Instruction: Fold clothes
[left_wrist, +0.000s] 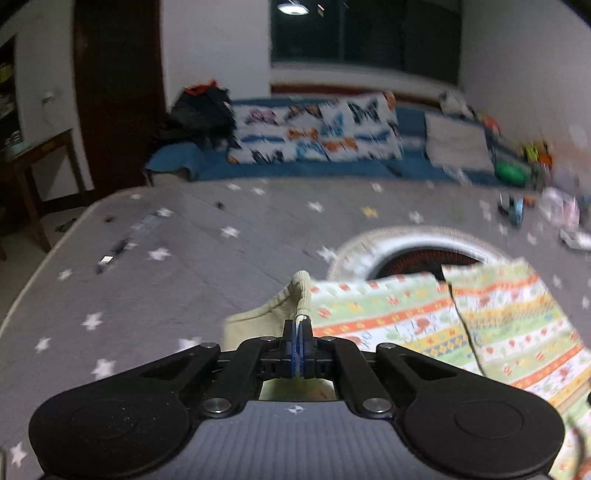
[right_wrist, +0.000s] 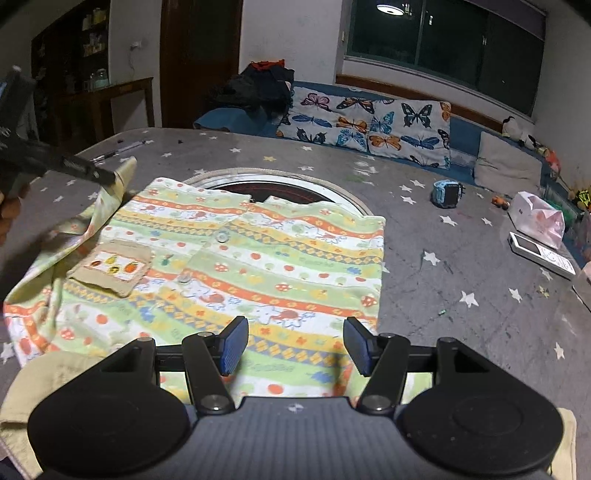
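Your left tool (left_wrist: 300, 326) is clamped on the beige sleeve cuff (left_wrist: 302, 291), raised at centre frame. Your right tool (right_wrist: 295, 345) hovers with fingers spread over the striped shirt (right_wrist: 280, 258), which lies flat on the tabletop (right_wrist: 461, 258) mid-frame.

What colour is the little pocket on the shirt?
The pocket is beige, with a strip of little fruit pictures. It shows best in the right wrist view.

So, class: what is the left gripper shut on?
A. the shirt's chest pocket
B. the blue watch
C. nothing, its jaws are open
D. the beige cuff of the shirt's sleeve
D: the left gripper has its jaws closed on the beige cuff of the patterned shirt, lifting that sleeve.
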